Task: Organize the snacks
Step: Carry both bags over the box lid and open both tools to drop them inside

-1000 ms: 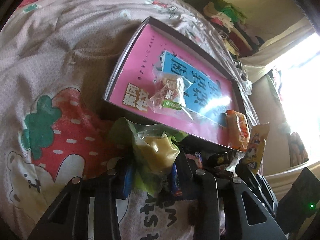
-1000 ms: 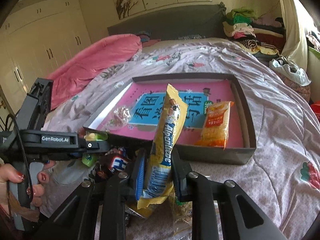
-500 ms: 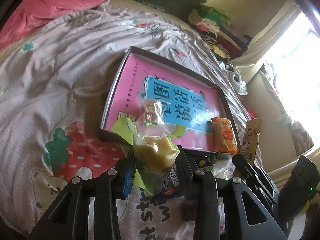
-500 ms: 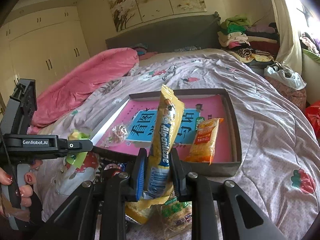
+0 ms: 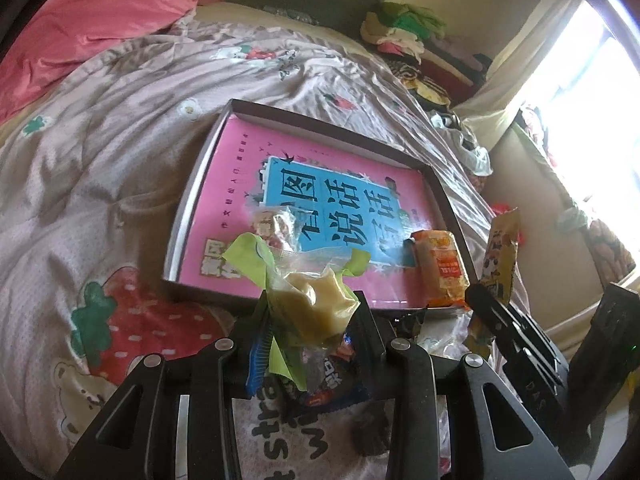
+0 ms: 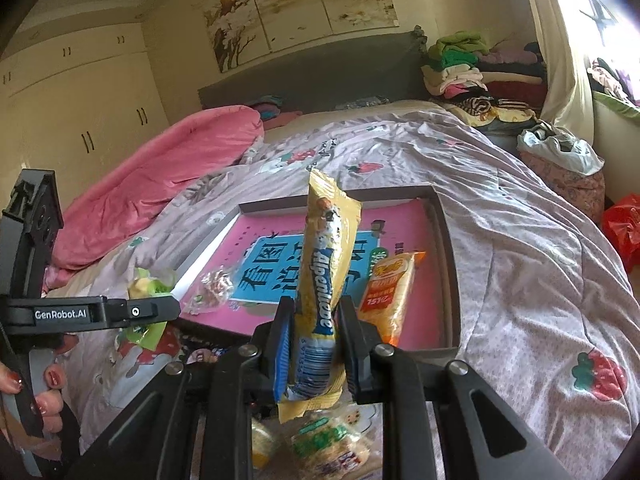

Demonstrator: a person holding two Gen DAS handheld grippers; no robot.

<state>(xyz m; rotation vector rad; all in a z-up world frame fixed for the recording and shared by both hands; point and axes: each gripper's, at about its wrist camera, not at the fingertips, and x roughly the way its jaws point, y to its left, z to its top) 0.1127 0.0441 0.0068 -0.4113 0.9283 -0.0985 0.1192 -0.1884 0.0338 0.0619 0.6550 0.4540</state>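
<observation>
My left gripper (image 5: 312, 328) is shut on a clear packet with green ends and a pale yellow cake (image 5: 310, 300), lifted above the bedspread just short of the tray's near wall. My right gripper (image 6: 314, 332) is shut on a tall yellow Alpenliebe candy stick (image 6: 326, 264), held upright in front of the tray. The shallow dark tray (image 6: 446, 240) (image 5: 208, 160) has a pink and blue printed floor. Inside it lie an orange snack bag (image 6: 390, 292) (image 5: 440, 268) and a small clear candy packet (image 6: 214, 284) (image 5: 280, 224). The left gripper with its packet (image 6: 148, 284) shows at the right wrist view's left.
Loose snacks lie under the grippers: a dark blue packet (image 5: 332, 380) and green-labelled packets (image 6: 328, 444). A hand (image 6: 44, 384) holds the left gripper's handle. A pink duvet (image 6: 160, 184), folded clothes (image 6: 472, 68) and a red bag (image 6: 624, 232) border the bed.
Both grippers have risen with their snacks still gripped. The left one lifted the cake packet and rolled, so more of the bed and tray shows. The candy stick now stands higher before the tray.
</observation>
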